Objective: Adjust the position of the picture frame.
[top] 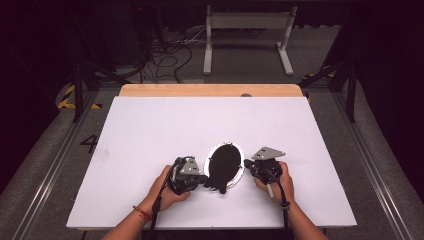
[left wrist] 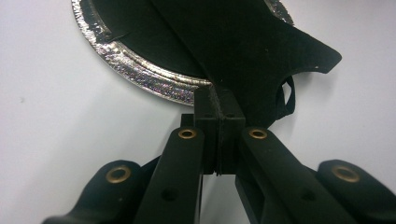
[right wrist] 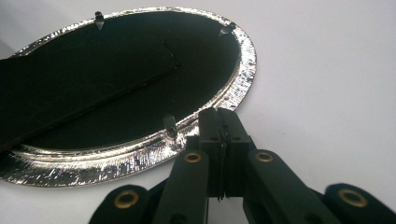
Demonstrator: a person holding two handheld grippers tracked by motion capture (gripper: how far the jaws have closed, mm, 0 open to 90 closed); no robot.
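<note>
An oval silver picture frame [top: 242,166] lies face down on the white tabletop [top: 150,130], its black back up. Its black fold-out stand [left wrist: 252,51] sticks out past the near rim [left wrist: 135,70]. My left gripper [left wrist: 219,93] is shut with the stand's edge pinched at its tips; it sits just left of the frame [top: 204,179]. My right gripper [right wrist: 218,114] is shut with nothing between its pads, its tips against the silver rim [right wrist: 236,86] beside a small black clip [right wrist: 169,125]. From above, that gripper [top: 248,164] is at the frame's right side.
Bare white board surrounds the frame on all sides, with a wooden strip [top: 210,90] along its far edge. Beyond the table stand a white metal frame [top: 247,35] and loose cables [top: 165,57] on the floor. A person's hands hold both grippers near the front edge.
</note>
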